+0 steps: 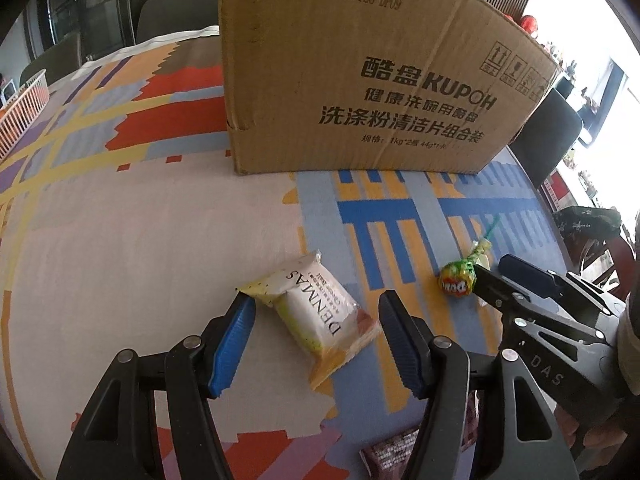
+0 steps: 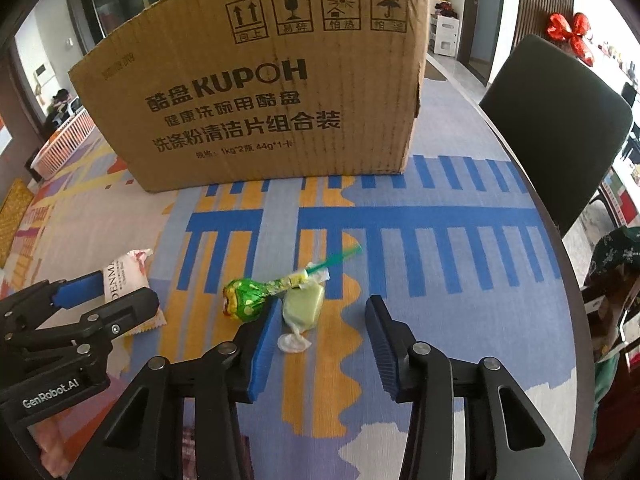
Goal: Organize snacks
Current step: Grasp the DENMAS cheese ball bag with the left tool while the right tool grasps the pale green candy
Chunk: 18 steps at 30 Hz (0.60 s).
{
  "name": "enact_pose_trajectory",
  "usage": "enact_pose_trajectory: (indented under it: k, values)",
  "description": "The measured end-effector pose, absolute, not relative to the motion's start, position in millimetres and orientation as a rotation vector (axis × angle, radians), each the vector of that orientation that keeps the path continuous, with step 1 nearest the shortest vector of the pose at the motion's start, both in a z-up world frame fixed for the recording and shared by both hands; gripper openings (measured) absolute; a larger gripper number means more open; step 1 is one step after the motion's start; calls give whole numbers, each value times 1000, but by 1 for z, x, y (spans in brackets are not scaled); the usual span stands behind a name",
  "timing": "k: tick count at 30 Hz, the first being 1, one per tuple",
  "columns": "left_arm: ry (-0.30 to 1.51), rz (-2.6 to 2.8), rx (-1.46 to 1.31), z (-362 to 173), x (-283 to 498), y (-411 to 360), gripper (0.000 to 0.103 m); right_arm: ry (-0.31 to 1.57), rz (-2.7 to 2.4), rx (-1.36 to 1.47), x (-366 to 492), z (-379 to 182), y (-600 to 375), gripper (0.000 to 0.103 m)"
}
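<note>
White snack packet [image 1: 320, 312] lying on the patterned tablecloth [image 1: 140, 240] between the parted, non-touching jaws of the left gripper [image 1: 316, 340]; wrapped green candy [image 2: 302, 306] beside the lollipop [image 2: 244, 300], inside the open right gripper [image 2: 320, 344], cardboard box [image 2: 260, 80] at twelve o'clock.

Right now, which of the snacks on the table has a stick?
The lollipop in the green wrapper: a green stick points from it toward the cardboard box. The white DENMAS packet and the pale green candy have none.
</note>
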<state>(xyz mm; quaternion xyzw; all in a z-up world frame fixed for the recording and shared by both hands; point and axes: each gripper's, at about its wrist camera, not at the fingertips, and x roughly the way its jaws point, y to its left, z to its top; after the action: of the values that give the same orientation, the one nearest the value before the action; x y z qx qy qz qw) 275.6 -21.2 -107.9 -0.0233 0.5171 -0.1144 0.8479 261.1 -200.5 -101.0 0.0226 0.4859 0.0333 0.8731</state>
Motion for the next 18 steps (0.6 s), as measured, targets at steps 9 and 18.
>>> enact_pose_trajectory:
  k: [9, 18]
  values:
    - [1096, -231, -43, -109, 275, -23, 34, 1013, 53, 20, 266, -102, -195, 23]
    - [1081, -254, -51, -100, 265, -28, 31, 1003, 60, 56, 254, -94, -200, 20]
